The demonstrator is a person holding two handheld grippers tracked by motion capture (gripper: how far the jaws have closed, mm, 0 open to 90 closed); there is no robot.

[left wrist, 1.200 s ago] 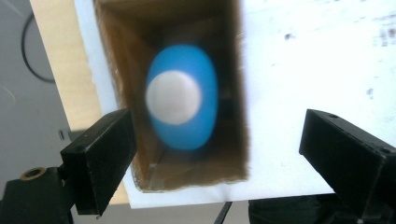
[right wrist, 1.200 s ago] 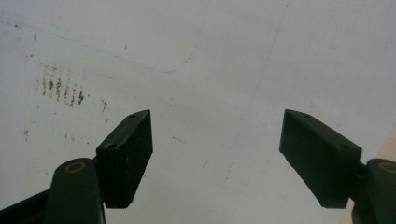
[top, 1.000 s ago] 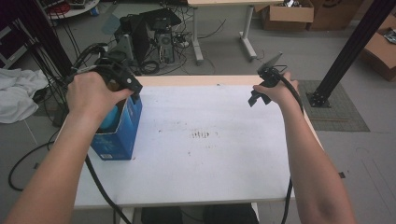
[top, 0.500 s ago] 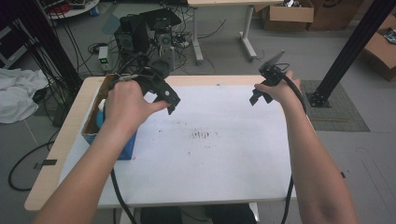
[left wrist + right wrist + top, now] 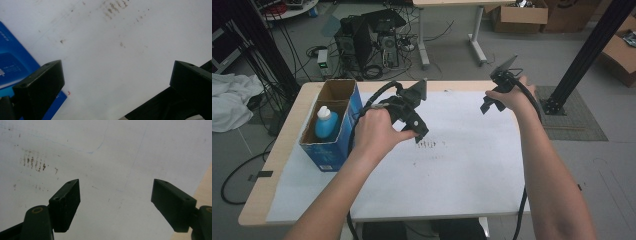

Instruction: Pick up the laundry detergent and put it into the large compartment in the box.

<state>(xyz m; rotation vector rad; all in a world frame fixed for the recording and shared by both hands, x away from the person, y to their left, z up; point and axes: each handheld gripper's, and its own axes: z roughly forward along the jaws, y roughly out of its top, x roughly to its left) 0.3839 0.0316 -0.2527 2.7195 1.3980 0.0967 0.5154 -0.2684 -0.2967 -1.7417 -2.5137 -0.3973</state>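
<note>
Blue carton [image 5: 332, 127]: upright at left edge of desk [image 5: 472, 165], top open, blue bottle [image 5: 325, 122] standing inside.

My left gripper [image 5: 418, 131]: just right of carton, jaws just been opening, now wide, nothing between them. Risk: arm or trailing cable brushes carton wall, tips it, bottle spills out.

My right gripper [image 5: 486, 105]: well right of carton, near far desk edge, jaws wide, empty. Risk: little.

bottle [image 5: 326, 123] in box [image 5: 333, 150], table's [image 5: 472, 185] left edge — upright
</note>
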